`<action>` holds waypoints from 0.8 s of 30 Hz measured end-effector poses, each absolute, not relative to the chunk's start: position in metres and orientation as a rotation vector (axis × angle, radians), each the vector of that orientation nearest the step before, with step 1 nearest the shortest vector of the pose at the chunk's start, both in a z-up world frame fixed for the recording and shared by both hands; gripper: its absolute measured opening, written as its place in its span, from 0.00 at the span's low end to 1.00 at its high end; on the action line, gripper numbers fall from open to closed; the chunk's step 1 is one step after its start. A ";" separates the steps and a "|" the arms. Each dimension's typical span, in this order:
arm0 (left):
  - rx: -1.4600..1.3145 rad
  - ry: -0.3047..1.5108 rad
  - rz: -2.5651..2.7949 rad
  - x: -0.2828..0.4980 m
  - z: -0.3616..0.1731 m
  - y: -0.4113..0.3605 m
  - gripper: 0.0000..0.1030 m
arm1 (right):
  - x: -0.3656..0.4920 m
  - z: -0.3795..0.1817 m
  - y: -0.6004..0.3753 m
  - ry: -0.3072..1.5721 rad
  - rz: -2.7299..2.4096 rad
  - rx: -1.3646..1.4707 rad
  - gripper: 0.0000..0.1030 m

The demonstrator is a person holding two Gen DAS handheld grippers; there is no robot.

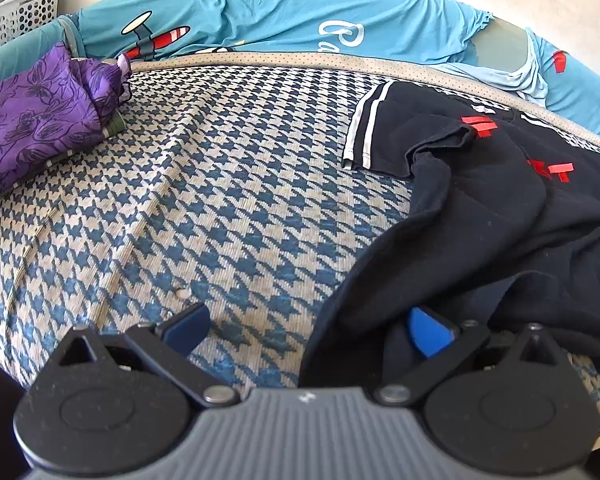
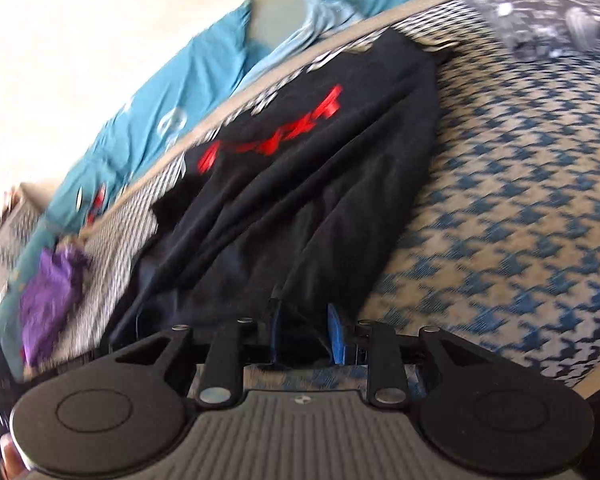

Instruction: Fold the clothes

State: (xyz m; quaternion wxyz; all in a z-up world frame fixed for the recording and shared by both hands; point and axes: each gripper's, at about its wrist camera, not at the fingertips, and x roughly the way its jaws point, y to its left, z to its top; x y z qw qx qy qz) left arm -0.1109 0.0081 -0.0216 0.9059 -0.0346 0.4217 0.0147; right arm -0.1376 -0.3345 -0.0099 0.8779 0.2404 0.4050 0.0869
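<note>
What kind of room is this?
Probably a bedroom: a houndstooth mattress with a blue cartoon sheet behind it, a laundry basket, and a black T-shirt laid out.

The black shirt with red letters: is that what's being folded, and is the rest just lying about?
In the job:
- black shirt
- right tool, gripping its bunched cloth
- left tool, open at its edge

Lying about:
- purple floral garment
- turquoise sheet
- white basket
- grey patterned fabric
</note>
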 end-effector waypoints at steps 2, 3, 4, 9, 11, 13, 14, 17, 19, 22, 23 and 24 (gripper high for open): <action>-0.074 0.872 0.027 -0.111 -0.021 0.008 1.00 | -0.139 -0.010 -0.330 0.837 0.176 0.483 0.25; -0.075 0.872 0.026 -0.111 -0.021 0.008 1.00 | -0.140 -0.009 -0.331 0.835 0.176 0.489 0.25; -0.074 0.872 0.025 -0.111 -0.021 0.008 1.00 | -0.140 -0.009 -0.334 0.833 0.177 0.513 0.26; -0.083 0.877 0.024 -0.111 -0.022 0.009 1.00 | -0.148 -0.005 -0.355 0.757 0.074 0.626 0.26; -0.081 0.877 0.022 -0.111 -0.022 0.008 1.00 | -0.151 -0.004 -0.363 0.717 -0.007 0.652 0.26; -0.078 0.876 0.018 -0.111 -0.022 0.006 1.00 | -0.151 -0.003 -0.367 0.701 -0.066 0.661 0.26; -0.075 0.877 0.014 -0.111 -0.021 0.005 1.00 | -0.149 -0.003 -0.369 0.703 -0.084 0.660 0.26; -0.068 0.877 0.008 -0.112 -0.021 0.004 1.00 | -0.142 -0.006 -0.370 0.717 -0.092 0.655 0.27; -0.070 0.878 0.005 -0.112 -0.022 0.004 1.00 | -0.138 -0.008 -0.369 0.718 -0.105 0.657 0.31; -0.076 0.879 0.003 -0.112 -0.021 0.004 1.00 | -0.130 -0.012 -0.364 0.714 -0.132 0.621 0.31; -0.078 0.880 0.002 -0.112 -0.021 0.005 1.00 | -0.128 -0.013 -0.359 0.704 -0.144 0.583 0.31; -0.079 0.880 0.001 -0.112 -0.021 0.005 1.00 | -0.125 -0.013 -0.354 0.695 -0.155 0.536 0.31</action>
